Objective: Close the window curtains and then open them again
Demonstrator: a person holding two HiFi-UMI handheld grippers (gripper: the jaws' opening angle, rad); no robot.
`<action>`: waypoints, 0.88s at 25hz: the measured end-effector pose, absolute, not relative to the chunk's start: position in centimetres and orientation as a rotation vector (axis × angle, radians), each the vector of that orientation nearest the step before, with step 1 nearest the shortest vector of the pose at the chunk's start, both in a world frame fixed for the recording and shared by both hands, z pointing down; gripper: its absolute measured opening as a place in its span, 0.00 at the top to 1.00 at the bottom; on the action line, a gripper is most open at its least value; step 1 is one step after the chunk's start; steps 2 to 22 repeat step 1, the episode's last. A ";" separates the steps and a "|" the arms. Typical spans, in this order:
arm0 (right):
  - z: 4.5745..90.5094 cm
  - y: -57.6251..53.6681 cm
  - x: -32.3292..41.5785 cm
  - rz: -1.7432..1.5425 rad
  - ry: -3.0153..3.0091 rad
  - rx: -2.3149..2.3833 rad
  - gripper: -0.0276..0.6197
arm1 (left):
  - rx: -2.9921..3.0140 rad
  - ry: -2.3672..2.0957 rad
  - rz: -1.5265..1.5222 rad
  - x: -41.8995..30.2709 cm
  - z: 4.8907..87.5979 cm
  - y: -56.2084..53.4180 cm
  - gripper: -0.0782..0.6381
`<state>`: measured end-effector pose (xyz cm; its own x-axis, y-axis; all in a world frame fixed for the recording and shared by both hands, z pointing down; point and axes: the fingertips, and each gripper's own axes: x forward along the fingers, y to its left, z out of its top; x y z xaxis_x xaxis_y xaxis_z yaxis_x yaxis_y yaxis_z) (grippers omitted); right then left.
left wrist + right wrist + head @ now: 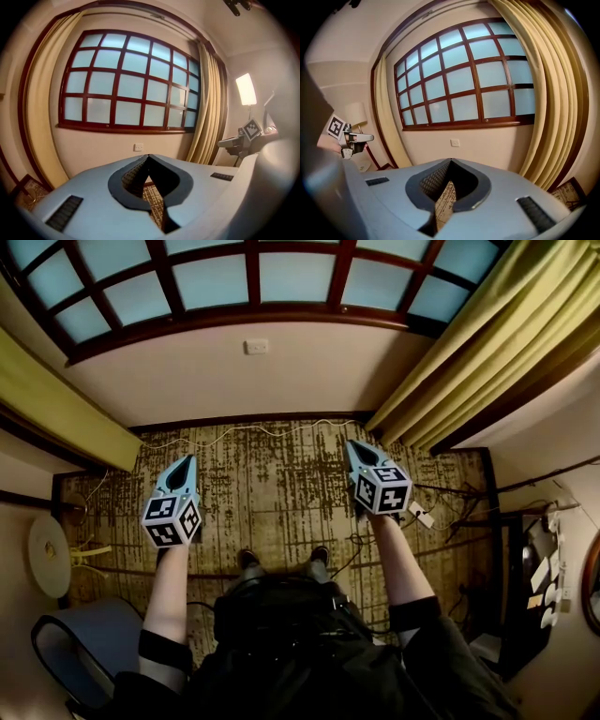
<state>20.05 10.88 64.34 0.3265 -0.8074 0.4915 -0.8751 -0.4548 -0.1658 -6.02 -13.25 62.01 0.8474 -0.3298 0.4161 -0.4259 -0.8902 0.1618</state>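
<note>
The left gripper and the right gripper both have their fingers clenched, with nothing between them. Ahead of the fingers the window is uncovered. The left curtain and right curtain hang gathered at its sides, well apart from the fingers.

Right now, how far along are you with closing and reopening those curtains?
Nothing looks done: the left curtain and right curtain hang bunched at the sides, the window uncovered. Nothing is in hand: left gripper and right gripper are empty, fingers shut, touching neither curtain. That fits either not started or fully finished; I can't tell which. If not started, closing and reopening both remain.
</note>
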 end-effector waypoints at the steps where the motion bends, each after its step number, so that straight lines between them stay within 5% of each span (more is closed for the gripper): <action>1: 64.3 11.1 20.3 0.788 -1.562 2.450 0.96 | 2.776 -0.581 0.561 -5.9 62.1 -13.1 0.89; 22: 64.3 11.1 20.3 0.788 -1.562 2.450 0.96 | 2.776 -0.581 0.561 -5.9 62.1 -13.1 0.89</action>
